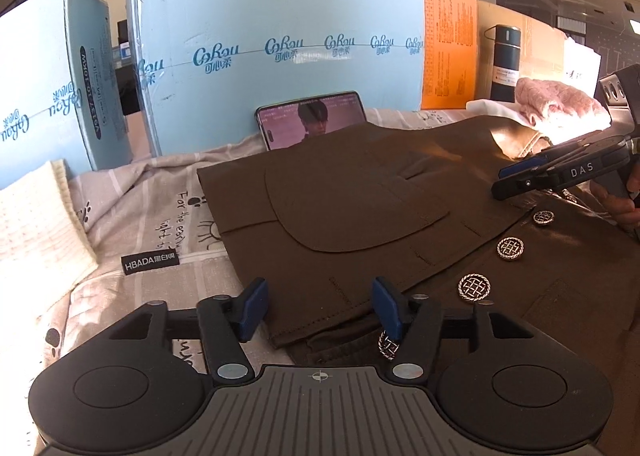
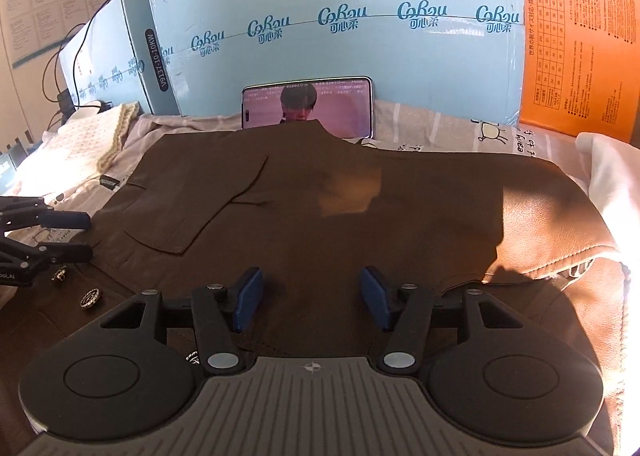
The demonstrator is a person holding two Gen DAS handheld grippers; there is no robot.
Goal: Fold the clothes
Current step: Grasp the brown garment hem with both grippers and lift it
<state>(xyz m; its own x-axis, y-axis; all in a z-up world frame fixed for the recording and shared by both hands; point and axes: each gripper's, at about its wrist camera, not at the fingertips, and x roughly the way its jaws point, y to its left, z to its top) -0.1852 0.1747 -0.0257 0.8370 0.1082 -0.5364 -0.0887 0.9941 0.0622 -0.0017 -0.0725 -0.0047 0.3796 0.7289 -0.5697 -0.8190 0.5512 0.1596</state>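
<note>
A brown jacket (image 1: pixel 360 192) with round metal buttons (image 1: pixel 474 287) lies spread on a patterned sheet (image 1: pixel 160 216); it also fills the right wrist view (image 2: pixel 360 216). My left gripper (image 1: pixel 320 308) is open, its blue pads either side of the jacket's near hem, holding nothing. My right gripper (image 2: pixel 310 298) is open just above the jacket's brown cloth. The right gripper also shows at the right of the left wrist view (image 1: pixel 516 180), over the button placket. The left gripper shows at the left edge of the right wrist view (image 2: pixel 76 236), jaws apart.
A phone (image 1: pixel 312 118) with a lit screen leans against a light blue carton (image 1: pixel 280 36) at the back. An orange box (image 1: pixel 450 52) and a dark flask (image 1: pixel 506 60) stand back right. A pink knit (image 1: pixel 556 100) and a cream knit (image 1: pixel 36 224) lie beside the jacket.
</note>
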